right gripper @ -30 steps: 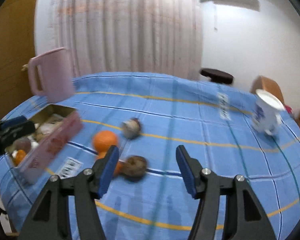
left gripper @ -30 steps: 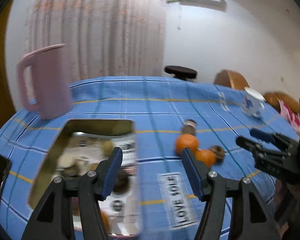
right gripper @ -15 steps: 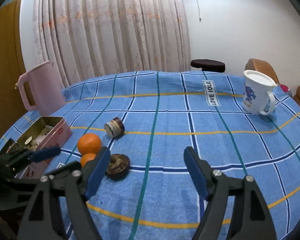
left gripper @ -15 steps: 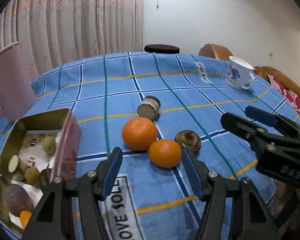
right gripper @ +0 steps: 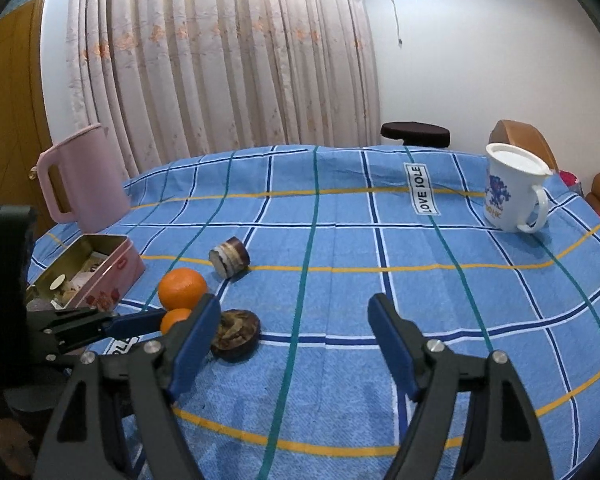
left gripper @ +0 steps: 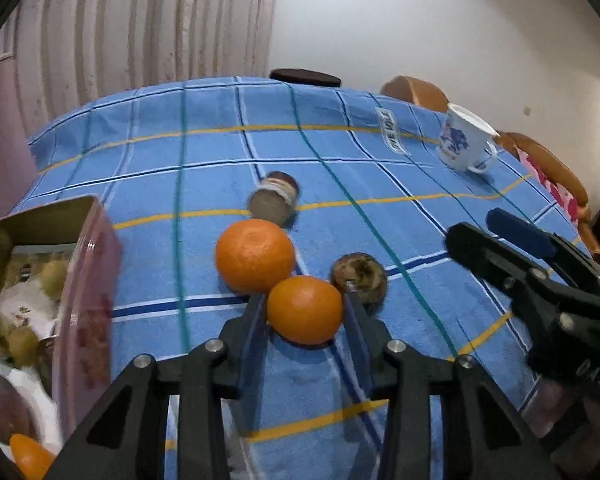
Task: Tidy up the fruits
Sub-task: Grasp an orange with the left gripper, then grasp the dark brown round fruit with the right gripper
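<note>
Two oranges lie touching on the blue checked cloth: a big orange (left gripper: 254,256) (right gripper: 182,288) and, nearer to me, a small orange (left gripper: 304,312) (right gripper: 175,319). My left gripper (left gripper: 304,305) is closing, and both pads touch the small orange's sides. A brown round fruit (left gripper: 360,276) (right gripper: 236,334) lies just right of it, against the right finger. My right gripper (right gripper: 293,300) (left gripper: 472,226) hovers open over bare cloth to the right of the fruits, with nothing between its fingers. An open tin box (left gripper: 88,280) (right gripper: 112,276) at the left holds several small items and an orange piece.
A small jar (left gripper: 274,200) (right gripper: 230,258) lies on its side behind the oranges. A white mug (right gripper: 508,192) stands at the far right and a pink pitcher (right gripper: 84,178) at the far left. Chairs and a dark stool stand behind the table.
My left gripper swung right from above the tin to the oranges, dropped, and its jaws narrowed around the small orange. The right gripper's jaws opened wider.
</note>
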Tool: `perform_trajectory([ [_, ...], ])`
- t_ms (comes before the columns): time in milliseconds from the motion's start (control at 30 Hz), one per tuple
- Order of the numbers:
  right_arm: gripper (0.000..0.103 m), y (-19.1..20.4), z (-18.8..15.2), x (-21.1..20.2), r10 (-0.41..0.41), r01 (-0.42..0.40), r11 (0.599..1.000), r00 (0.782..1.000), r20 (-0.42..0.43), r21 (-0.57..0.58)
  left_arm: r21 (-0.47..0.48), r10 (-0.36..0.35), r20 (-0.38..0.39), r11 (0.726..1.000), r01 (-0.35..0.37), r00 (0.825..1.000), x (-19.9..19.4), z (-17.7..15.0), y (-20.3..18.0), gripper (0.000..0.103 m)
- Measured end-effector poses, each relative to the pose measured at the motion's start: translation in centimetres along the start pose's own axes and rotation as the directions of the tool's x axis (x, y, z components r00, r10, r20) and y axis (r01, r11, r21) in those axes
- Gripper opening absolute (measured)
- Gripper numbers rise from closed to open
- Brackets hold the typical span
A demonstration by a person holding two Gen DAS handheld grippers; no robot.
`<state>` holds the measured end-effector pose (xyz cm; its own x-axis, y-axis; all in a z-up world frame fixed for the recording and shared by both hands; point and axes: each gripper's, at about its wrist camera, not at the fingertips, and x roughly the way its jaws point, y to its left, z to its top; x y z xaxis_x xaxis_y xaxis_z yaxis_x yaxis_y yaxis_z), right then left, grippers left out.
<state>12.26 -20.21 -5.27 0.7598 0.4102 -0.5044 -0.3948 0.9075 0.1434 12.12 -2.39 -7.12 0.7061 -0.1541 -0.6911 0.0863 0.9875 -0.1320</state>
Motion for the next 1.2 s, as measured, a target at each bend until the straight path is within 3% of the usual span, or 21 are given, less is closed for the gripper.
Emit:
perform_trajectory([
  [100,0.080,0.0,0.0,0.1,0.009,-0.009,1.000,1.000,-0.002,0.000,0.008,0.040,0.051,0.999,-0.040,0.998,-1.4,-0.3,0.6,0.041],
  [233,0.079,1.4,0.2,1.6,0.016,-0.021,0.998,0.997,-0.076,-0.064,-0.004,0.093,0.084,0.996,-0.093,0.992,-2.1,-0.3,1.6,0.041],
  [333,0.060,3.0,0.2,3.2,0.051,-0.068,0.991,0.988,-0.143,-0.116,-0.030,0.094,0.084,0.995,-0.092,0.992,-2.1,-0.3,2.3,0.041],
  [533,0.053,4.9,0.2,6.1,0.073,-0.112,0.983,0.966,-0.248,-0.148,-0.072,0.089,0.089,0.994,-0.083,0.992,-2.3,-0.3,3.1,0.041],
  [633,0.046,5.1,-0.1,7.4,0.041,-0.092,0.984,0.950,-0.309,-0.153,-0.071,0.091,0.089,0.994,-0.085,0.992,-2.3,-0.4,3.1,0.041],
  [767,0.045,4.7,-0.2,7.3,0.080,-0.126,0.983,0.947,-0.312,-0.131,-0.074,0.095,0.096,0.993,-0.088,0.991,-2.4,-0.4,3.1,0.041],
  [1200,0.045,5.8,0.3,3.6,0.149,-0.173,0.969,0.978,-0.143,-0.177,-0.070,0.131,0.177,0.990,-0.120,0.975,-3.9,-0.9,2.8,0.041],
])
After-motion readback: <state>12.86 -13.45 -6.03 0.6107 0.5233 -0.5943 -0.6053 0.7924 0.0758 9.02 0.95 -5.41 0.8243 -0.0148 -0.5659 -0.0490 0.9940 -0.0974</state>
